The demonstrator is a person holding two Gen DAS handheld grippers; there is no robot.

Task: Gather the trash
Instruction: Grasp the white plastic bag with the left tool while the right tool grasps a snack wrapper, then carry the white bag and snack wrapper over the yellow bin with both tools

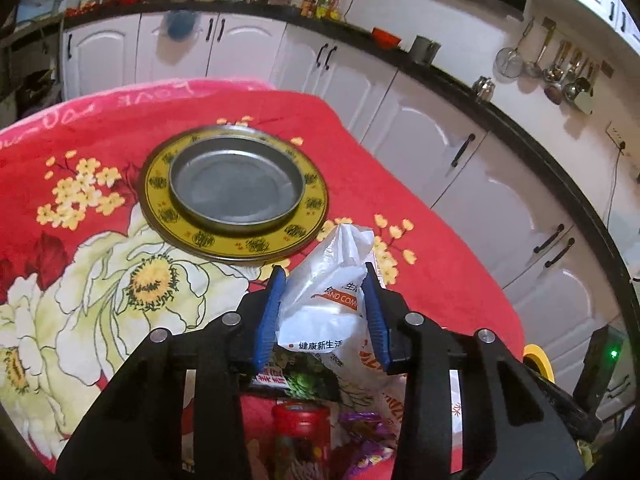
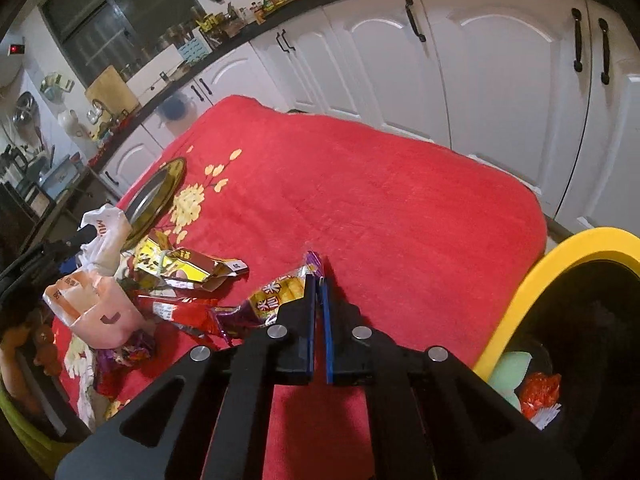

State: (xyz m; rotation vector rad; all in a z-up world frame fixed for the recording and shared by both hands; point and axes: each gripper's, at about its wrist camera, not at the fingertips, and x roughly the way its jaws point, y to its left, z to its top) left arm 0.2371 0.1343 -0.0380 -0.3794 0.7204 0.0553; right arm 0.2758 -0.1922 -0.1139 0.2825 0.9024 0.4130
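- Gripping with both hands: my left tool (image 1: pixel 325 276) has its blue pads pressed on a crumpled white plastic bag (image 1: pixel 332 280), which bulges up between them.
- My right tool (image 2: pixel 319 280) is pinched nearly flat on the purple end of a yellow snack wrapper (image 2: pixel 280 292); the wrapper's long axis trails away to the left of the tips, toward the rest of the litter.
- Just beyond lie a torn gold-and-red carton (image 2: pixel 180 266) and red wrappers (image 2: pixel 172 308), on the red flowered blanket (image 2: pixel 380 208) covering the surface.
- A yellow-rimmed bin (image 2: pixel 532 280) with a black liner sits off the surface's edge, close on my right tool's right side, so I judge that hand the nearer one for the drop.
- Farther off, a yellow-bordered metal plate (image 1: pixel 234 192) sits empty.
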